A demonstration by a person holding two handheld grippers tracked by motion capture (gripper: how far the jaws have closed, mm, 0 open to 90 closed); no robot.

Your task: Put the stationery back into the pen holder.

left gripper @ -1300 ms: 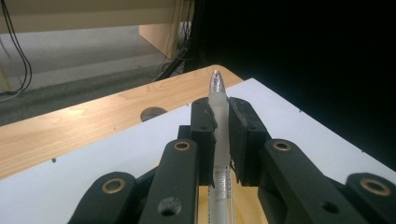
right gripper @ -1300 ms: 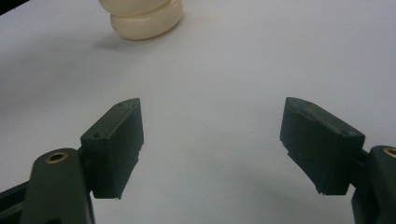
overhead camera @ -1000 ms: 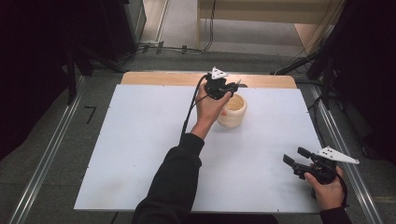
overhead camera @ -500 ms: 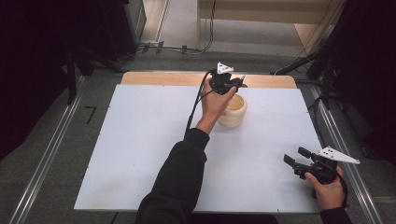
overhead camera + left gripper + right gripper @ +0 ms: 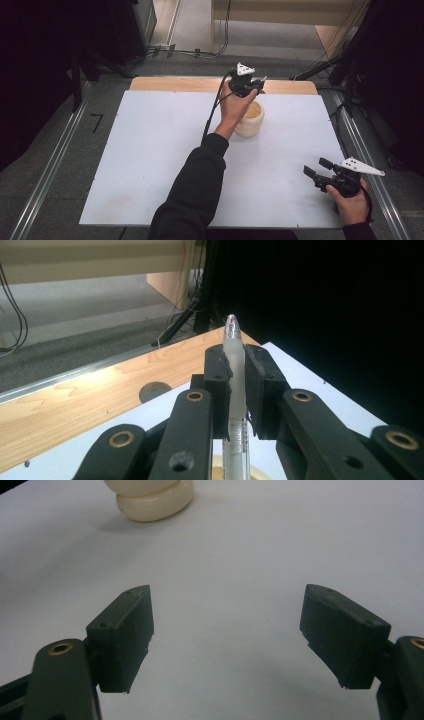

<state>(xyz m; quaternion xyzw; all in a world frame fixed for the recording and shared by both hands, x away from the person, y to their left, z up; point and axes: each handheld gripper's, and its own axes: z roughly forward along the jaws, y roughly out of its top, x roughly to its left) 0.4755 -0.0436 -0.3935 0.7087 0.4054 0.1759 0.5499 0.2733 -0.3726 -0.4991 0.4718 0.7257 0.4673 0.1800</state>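
Note:
In the left gripper view my left gripper (image 5: pixel 238 370) is shut on a translucent white pen (image 5: pixel 235 390) that stands upright between the pads, its tip above them. From above, the left gripper (image 5: pixel 256 86) hangs over a cream-coloured round holder (image 5: pixel 251 120) at the back of the white table (image 5: pixel 150 150). A sliver of the holder's rim (image 5: pixel 235 473) shows below the jaws. My right gripper (image 5: pixel 316 171) rests low near the front right corner, open with nothing between its fingers. Its own view has the gripper (image 5: pixel 227 630) facing the holder (image 5: pixel 152 497) across bare table.
A wooden strip (image 5: pixel 175 83) runs along the table's far edge, with a round hole (image 5: pixel 152 390) in it. Metal rails (image 5: pixel 55 165) flank the table on both sides. Cables (image 5: pixel 175 50) lie on the floor behind, and dark equipment stands at left and right.
My left hand has lifted the gripper and the pen a little higher above the holder. The right hand has stayed where it was.

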